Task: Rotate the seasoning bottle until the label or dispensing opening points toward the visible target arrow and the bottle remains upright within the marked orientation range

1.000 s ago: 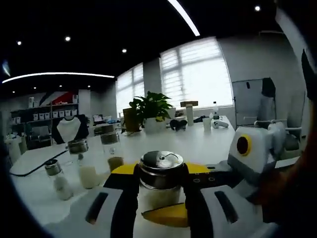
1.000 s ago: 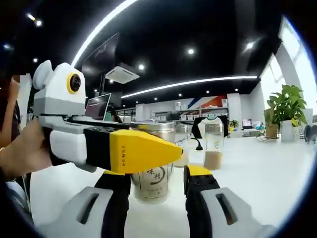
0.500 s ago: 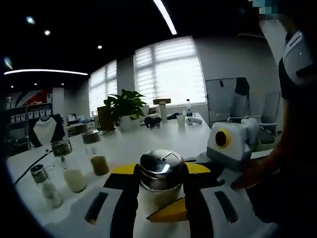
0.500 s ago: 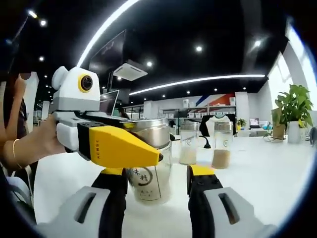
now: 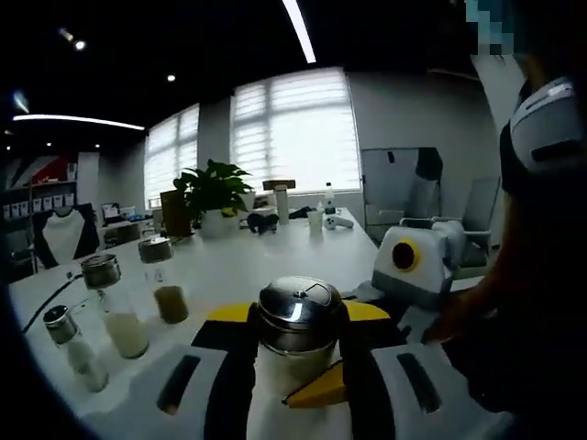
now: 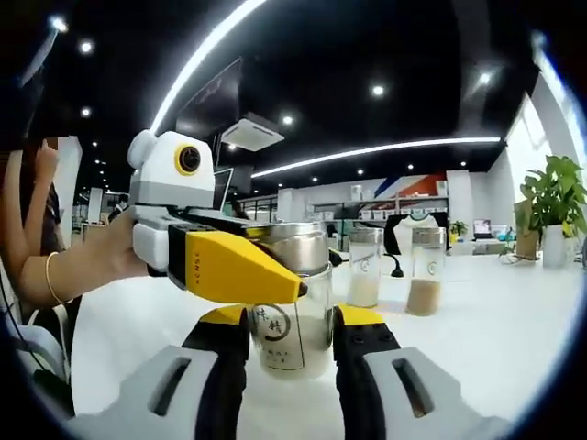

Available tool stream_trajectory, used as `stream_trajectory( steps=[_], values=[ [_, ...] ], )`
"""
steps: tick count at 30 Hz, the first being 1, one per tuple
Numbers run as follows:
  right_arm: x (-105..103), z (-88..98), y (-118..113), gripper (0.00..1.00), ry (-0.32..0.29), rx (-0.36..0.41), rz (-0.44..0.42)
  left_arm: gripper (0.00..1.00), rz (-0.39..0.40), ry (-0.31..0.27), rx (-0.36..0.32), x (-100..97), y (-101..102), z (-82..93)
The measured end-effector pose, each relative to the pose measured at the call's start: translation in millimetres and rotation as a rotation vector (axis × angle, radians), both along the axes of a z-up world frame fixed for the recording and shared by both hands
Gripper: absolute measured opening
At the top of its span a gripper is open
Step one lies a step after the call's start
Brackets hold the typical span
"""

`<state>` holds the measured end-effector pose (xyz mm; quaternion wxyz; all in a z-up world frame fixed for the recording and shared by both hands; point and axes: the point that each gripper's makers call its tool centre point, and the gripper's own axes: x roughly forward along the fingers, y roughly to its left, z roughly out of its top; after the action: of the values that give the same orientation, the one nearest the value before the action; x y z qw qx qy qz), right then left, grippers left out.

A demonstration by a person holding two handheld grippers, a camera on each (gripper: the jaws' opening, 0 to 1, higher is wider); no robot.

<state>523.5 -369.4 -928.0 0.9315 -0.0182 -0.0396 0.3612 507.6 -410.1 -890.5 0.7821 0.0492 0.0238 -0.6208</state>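
- The seasoning bottle, a clear glass jar with a domed steel lid, is standing upright on the white bench, caught between both tools.
- The left gripper is gripping the jar, its black-padded fingers pressing on either side just below the lid.
- The right gripper is closing on the lower glass, and its fingers appear to be touching the sides, with the round printed label facing its camera.
- In the right gripper view, the left gripper's yellow finger is crossing in front of the lid.
- No target arrow is showing in either view, so I cannot tell how far the turn is along.
- To turn it well, I judge one tool should be holding firmly while the other is loosening, so the glass is not being twisted against itself.
- Keeping the base flat on the bench should be guarding against tipping.
- Three other shakers are standing well apart to the side, so they look safe from any sweep.
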Motion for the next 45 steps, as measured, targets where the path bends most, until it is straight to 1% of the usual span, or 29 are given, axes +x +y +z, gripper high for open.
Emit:
stream_trajectory(
  steps=[2,4,8,9,11,15,17,19,22,24,25,28,29,30,31,32,34,35,36,37,38,40,42,44,45],
  values=[
    [-0.5,-0.9,1.1,0.33,0.008,0.002,0.011,0.36,-0.011,0.014,0.002,-0.3,1.9,-1.1],
    [-1.4,-1.6,2.8,0.33,0.009,-0.003,0.019,0.36,-0.02,0.013,0.009,-1.5,2.6,-1.9],
    [-3.1,-1.5,5.9,0.33,0.014,0.005,0.04,0.36,-0.05,-0.013,0.037,-5.2,3.7,-2.1],
    [-3.2,-1.5,6.1,0.33,0.014,0.004,0.04,0.36,-0.056,-0.015,0.04,-5.6,3.8,-2.1],
    [-2.3,-1.8,6.3,0.32,-0.007,-0.024,0.021,0.36,-0.06,-0.011,0.047,-4.1,3.8,-2.8],
    [1.2,-5.9,3.3,0.32,0.018,-0.034,-0.002,0.37,-0.028,-0.009,0.061,-0.6,0.8,-7.2],
    [2.2,-6.0,1.1,0.32,0.014,-0.038,-0.015,0.37,-0.014,-0.003,0.057,1.1,0.7,-7.2],
    [2.5,-4.5,0.2,0.32,0.014,-0.024,-0.019,0.37,-0.001,-0.006,0.044,1.8,0.1,-4.9],
    [4.1,-5.4,-2.4,0.32,0.023,-0.021,-0.034,0.37,0.042,-0.004,0.051,4.1,-0.8,-5.8],
    [5.9,-9.2,-3.2,0.32,0.043,-0.03,-0.043,0.36,0.068,-0.001,0.068,5.8,-0.3,-8.6],
    [6.1,-9.5,-3.4,0.32,0.044,-0.031,-0.044,0.36,0.086,-0.013,0.079,5.7,-1.1,-9.7],
    [6.5,-8.3,-4.7,0.32,0.041,-0.025,-0.051,0.37,0.139,0.007,0.07,8.5,-1.7,-7.6],
    [7.1,-8.0,-6.1,0.32,0.04,-0.023,-0.058,0.37,0.177,0.026,0.064,11.0,-2.5,-7.8],
    [7.9,-8.8,-7.8,0.32,0.042,-0.028,-0.068,0.37,0.205,0.026,0.08,12.3,-3.2,-9.6],
    [8.7,-9.6,-9.2,0.32,0.04,-0.037,-0.077,0.37,0.225,0.018,0.09,14.3,-3.0,-10.3],
    [9.2,-9.6,-10.1,0.32,0.036,-0.044,-0.084,0.37,0.25,-0.012,0.109,15.8,-3.1,-10.7],
    [9.4,-8.7,-11.6,0.32,0.034,-0.038,-0.09,0.37,0.282,-0.003,0.097,16.0,-5.1,-9.8],
    [9.5,-7.6,-13.2,0.32,0.031,-0.031,-0.096,0.37,0.312,0.018,0.067,19.4,-4.8,-7.5],
    [10.1,-5.7,-16.3,0.32,0.026,-0.02,-0.11,0.37,0.313,0.019,0.057,19.7,-5.8,-6.3],
    [10.2,-5.1,-17.3,0.32,0.025,-0.015,-0.114,0.37,0.335,0.045,0.036,21.0,-6.2,-4.6],
    [10.6,-4.2,-18.3,0.32,0.024,-0.007,-0.118,0.37,0.345,0.054,0.028,21.5,-6.6,-3.0],
    [11.1,-3.4,-19.3,0.32,0.024,0.0,-0.123,0.37,0.354,0.047,0.033,21.8,-9.1,-1.5],
    [11.7,-3.2,-20.2,0.32,0.025,0.004,-0.128,0.37,0.388,0.059,0.023,23.6,-9.0,-1.2],
    [12.3,-3.3,-21.3,0.32,0.025,0.004,-0.135,0.37,0.414,0.05,0.024,24.1,-9.8,-1.1],
    [12.6,-3.7,-21.7,0.32,0.027,0.002,-0.137,0.37,0.441,0.051,0.021,24.9,-8.9,-1.8]
  ],
)
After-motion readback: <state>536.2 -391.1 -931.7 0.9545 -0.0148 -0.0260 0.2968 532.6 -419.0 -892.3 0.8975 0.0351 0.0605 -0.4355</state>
